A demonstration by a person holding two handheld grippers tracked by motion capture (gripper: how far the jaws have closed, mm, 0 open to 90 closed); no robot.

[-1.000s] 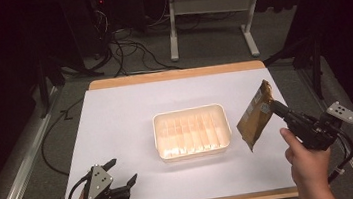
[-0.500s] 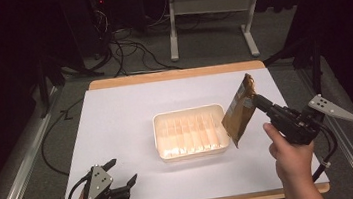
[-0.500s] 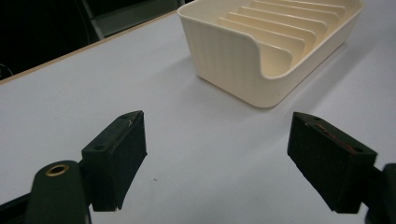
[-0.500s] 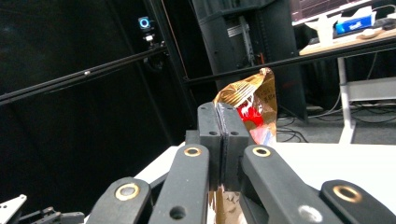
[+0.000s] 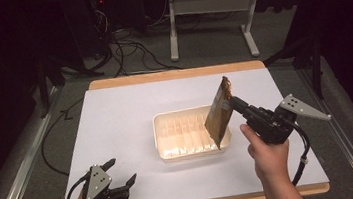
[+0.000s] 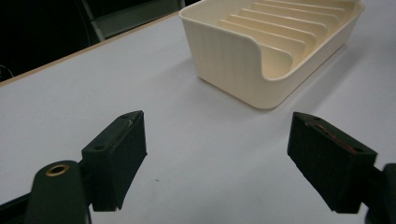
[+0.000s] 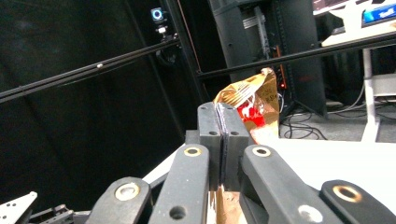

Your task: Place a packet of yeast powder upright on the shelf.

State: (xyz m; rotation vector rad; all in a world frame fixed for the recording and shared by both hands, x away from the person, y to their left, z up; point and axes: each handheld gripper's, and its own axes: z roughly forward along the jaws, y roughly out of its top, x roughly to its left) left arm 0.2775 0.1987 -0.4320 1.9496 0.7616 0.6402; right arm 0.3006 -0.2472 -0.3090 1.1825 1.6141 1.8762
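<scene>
Each hand carries a black tool: the left tool (image 5: 121, 172) at lower left, the right tool (image 5: 233, 102) at lower right. Both bear grey three-cornered plates, brass-ringed pivot holes and trailing black cables.

In the right gripper view, the lower part of the snack packet (image 7: 247, 100) is hidden behind the closed jaws of the right gripper (image 7: 223, 122); its print cannot be read. In the left gripper view, the slotted tray (image 6: 243, 60) beyond the jaws is cut off at the top edge.

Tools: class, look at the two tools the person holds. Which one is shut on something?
The right tool: its jaws are pressed together on a brown snack bag above the cream tray. The left tool stands open, holding nothing.
</scene>
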